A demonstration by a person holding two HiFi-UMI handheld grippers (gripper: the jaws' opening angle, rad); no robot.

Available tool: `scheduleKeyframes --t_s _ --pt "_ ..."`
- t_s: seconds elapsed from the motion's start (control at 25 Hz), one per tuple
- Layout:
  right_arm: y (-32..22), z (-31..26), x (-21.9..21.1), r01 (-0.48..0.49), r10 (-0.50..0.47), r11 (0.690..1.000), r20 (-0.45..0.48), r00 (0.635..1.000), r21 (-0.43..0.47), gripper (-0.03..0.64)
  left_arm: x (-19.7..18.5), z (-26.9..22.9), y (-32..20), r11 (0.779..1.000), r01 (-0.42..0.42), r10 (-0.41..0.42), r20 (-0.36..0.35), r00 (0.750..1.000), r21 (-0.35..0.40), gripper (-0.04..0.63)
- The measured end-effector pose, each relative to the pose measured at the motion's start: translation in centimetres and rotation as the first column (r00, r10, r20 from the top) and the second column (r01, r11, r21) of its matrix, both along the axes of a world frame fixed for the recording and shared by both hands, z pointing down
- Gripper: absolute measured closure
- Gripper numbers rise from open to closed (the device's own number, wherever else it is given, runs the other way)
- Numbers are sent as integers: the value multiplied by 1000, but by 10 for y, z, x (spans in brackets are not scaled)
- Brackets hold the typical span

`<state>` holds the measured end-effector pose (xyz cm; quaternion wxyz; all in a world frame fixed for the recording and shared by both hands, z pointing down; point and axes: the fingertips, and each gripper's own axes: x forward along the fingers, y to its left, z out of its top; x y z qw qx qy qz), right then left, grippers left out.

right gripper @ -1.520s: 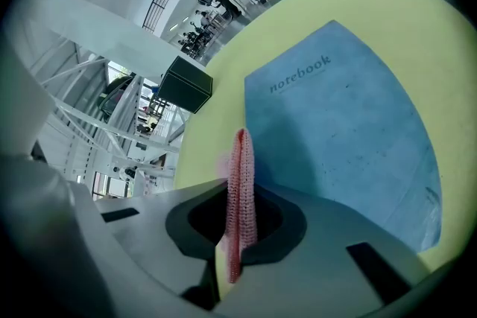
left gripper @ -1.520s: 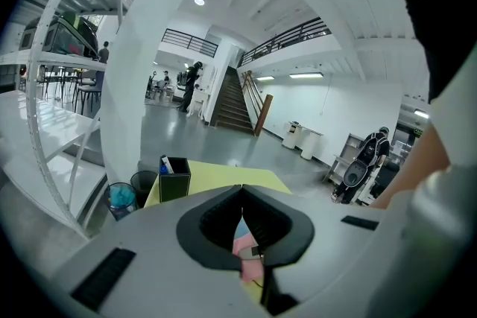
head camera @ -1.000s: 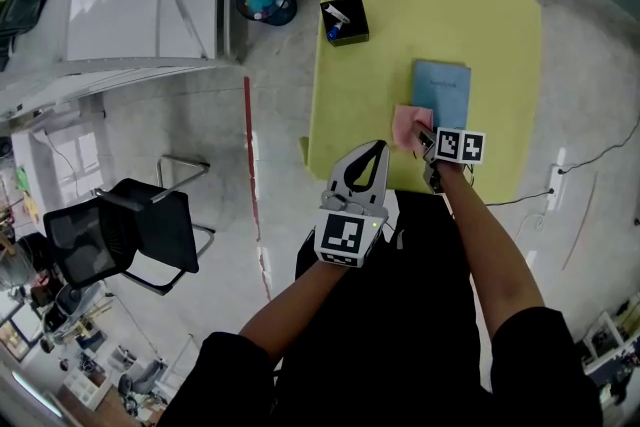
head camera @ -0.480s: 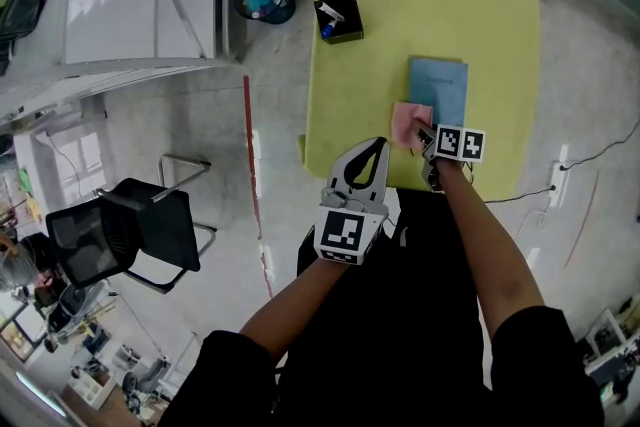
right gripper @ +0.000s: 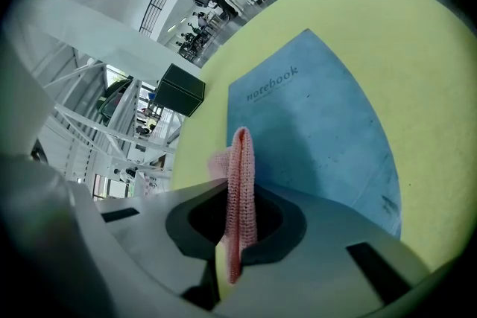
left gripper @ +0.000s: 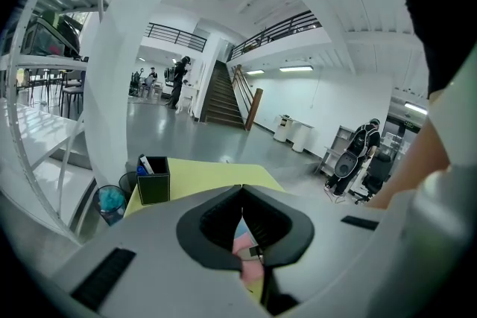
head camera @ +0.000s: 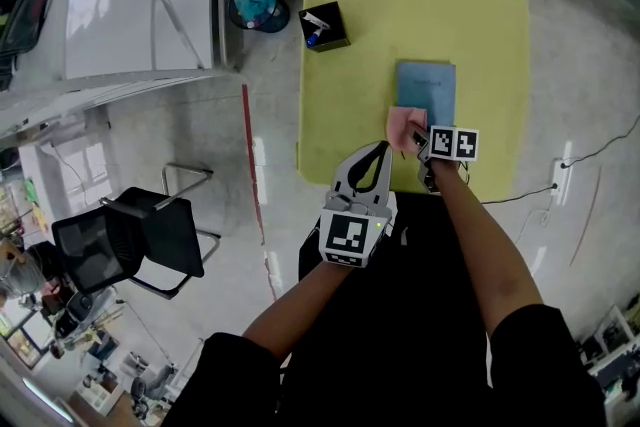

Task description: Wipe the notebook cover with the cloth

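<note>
1. The right gripper (right gripper: 238, 218) is seen clamped on the pink cloth (right gripper: 240, 175), which is pinched upright as a narrow fold between the two jaws.
2. The free end of the cloth is carried forward past the jaw tips and is seen at the near left corner of the blue notebook (head camera: 426, 87).
3. The notebook is found lying flat and closed on the yellow worktop (head camera: 350, 65), on its right half and nearer the near edge than the far one; the word "notebook" can be read on the cover in the right gripper view.
4. The left gripper (left gripper: 243, 188) is held with its jaws brought together at the tips and nothing is gripped between them; only a bit of the cloth is glimpsed through the hollow behind the tips.
5. In the head view the left gripper is seen over the near edge of the worktop, just left of the right one and apart from the notebook.
6. A black pen holder (head camera: 325, 25) is set at the far left corner of the worktop.
7. Off the worktop, two bins (head camera: 258, 5) are noted on the floor past that corner, and a black chair (head camera: 130, 235) is seen well to the left.
</note>
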<state>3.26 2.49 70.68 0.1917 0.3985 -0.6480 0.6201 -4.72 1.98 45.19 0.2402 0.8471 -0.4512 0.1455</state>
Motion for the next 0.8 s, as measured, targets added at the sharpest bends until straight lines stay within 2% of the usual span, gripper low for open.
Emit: scheduleKeyframes --t_s 0.6,0.8 --pt "3 -1 17 96 -96 995 -1 995 -11 580 17 -4 -3 999 44 -44 30 999 -2 581" --pt "3 -4 21 102 -102 995 2 995 0 581 22 -4 -2 999 52 -52 47 998 1 581"
